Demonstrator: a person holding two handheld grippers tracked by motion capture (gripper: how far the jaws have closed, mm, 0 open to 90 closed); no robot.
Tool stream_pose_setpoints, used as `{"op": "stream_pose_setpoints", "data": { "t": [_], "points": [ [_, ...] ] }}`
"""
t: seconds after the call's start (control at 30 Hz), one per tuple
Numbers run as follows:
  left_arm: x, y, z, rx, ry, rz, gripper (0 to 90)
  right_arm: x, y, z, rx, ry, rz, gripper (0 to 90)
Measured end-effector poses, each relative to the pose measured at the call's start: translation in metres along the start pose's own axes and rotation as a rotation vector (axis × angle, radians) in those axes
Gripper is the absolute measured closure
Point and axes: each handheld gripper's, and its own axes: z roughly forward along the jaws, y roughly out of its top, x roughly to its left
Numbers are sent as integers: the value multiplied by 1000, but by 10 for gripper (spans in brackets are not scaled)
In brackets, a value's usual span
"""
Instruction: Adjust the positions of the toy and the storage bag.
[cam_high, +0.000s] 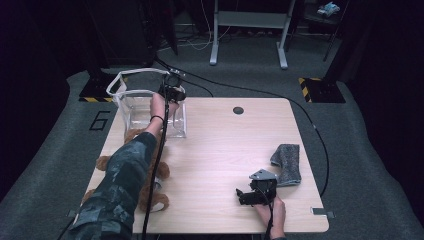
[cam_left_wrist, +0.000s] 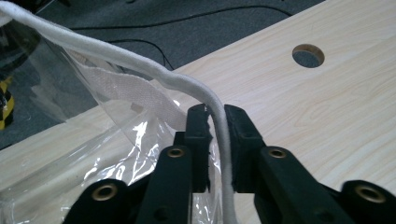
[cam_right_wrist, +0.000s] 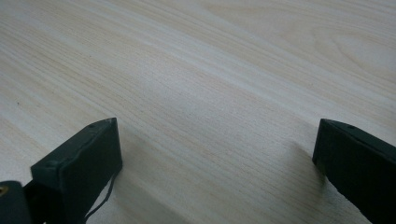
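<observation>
The left hand-held gripper is clamped on the white rim cord of the clear bag; its jaws stand close together with the cord pinched between the pads, and the bag's film and a white webbing patch hang just beside and below them on the side away from the bench's round hole. In the high view this gripper sits at the top of the bag at the far end of the bench, so the bag's mouth looks held up and open; that part of the work seems done.

The right hand-held gripper rests low over bare wood near the person's edge; its jaws are wide apart with nothing between them. A grey cloth lies just beyond it to its outer side, untouched; a brown teddy lies across the bench from it, partly under the left sleeve, nearer the bag.

Judging from this, the job is at an early stage: the bag is gripped and opened, yet it looks empty as far as the film lets me see; picking up the teddy or the cloth and putting it inside is what remains, and neither is in hand yet.
</observation>
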Motion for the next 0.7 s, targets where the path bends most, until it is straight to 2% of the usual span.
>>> {"op": "stream_pose_setpoints", "data": {
  "t": [0.2,0.4,0.7],
  "points": [
    [-6,1,-1,-27,-40,23,849,0,0,0,-2,-1,-2,5],
    [-23,3,1,-42,-80,48,847,0,0,0,-3,-2,-4,6],
    [-42,8,1,-66,-114,48,846,0,0,0,-2,-2,-3,6]
  ]
}}
